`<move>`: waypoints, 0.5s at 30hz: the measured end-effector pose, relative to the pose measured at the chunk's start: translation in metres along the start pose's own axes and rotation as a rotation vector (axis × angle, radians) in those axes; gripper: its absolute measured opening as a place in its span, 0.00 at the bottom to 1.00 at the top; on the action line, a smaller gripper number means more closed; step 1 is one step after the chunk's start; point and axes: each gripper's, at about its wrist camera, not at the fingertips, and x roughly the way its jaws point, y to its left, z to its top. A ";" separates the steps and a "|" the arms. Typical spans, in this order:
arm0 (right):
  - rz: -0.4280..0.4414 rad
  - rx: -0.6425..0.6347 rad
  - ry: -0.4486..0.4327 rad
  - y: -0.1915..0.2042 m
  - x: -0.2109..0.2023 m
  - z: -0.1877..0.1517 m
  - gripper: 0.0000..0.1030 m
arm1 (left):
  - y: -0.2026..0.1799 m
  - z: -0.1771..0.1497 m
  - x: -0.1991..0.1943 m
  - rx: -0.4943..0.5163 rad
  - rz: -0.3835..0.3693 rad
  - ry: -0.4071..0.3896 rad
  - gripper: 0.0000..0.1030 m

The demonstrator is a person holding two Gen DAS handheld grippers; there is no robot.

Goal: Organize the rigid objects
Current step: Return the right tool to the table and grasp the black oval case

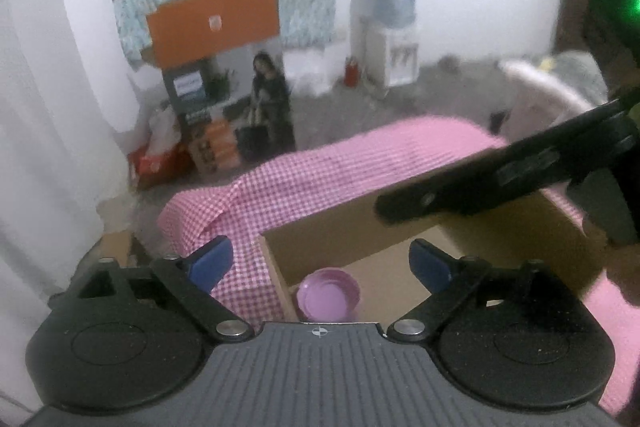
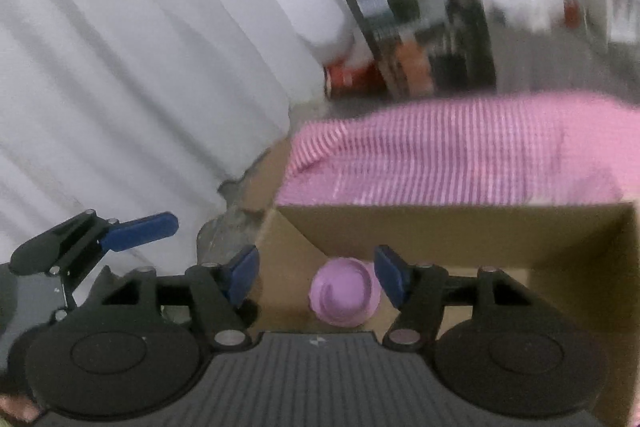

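My left gripper [image 1: 322, 261] has blue finger pads on black linkage arms with silver pivot screws, two round black discs, and a ribbed grey body bearing a small crosshair mark. My right gripper [image 2: 316, 273] matches it; a green light glows at upper right.

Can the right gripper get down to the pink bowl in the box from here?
Probably yes. The right gripper is open, with the pink bowl showing between its fingers inside the open-topped cardboard box, and nothing visible lies between them.
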 end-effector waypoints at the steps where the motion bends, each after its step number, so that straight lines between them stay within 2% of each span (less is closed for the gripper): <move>1: -0.002 -0.019 -0.037 0.006 -0.016 -0.004 0.76 | 0.003 -0.004 -0.010 -0.004 -0.007 -0.021 0.94; 3: -0.010 -0.064 -0.117 0.019 -0.044 -0.013 0.89 | 0.003 -0.016 -0.031 -0.007 -0.015 -0.062 0.95; 4: -0.023 -0.087 -0.162 0.026 -0.061 -0.021 1.00 | 0.003 -0.023 -0.039 -0.010 -0.019 -0.079 0.95; 6: -0.055 -0.154 -0.247 0.042 -0.088 -0.038 1.00 | 0.001 -0.039 -0.055 -0.013 -0.038 -0.103 0.96; 8: -0.088 -0.197 -0.293 0.053 -0.107 -0.058 1.00 | -0.002 -0.055 -0.065 -0.018 -0.059 -0.108 0.96; 11: -0.116 -0.212 -0.319 0.059 -0.137 -0.096 1.00 | -0.012 -0.084 -0.075 -0.030 -0.094 -0.114 0.96; 15: -0.179 -0.180 -0.337 0.058 -0.158 -0.144 1.00 | -0.028 -0.111 -0.075 -0.069 -0.163 -0.126 0.96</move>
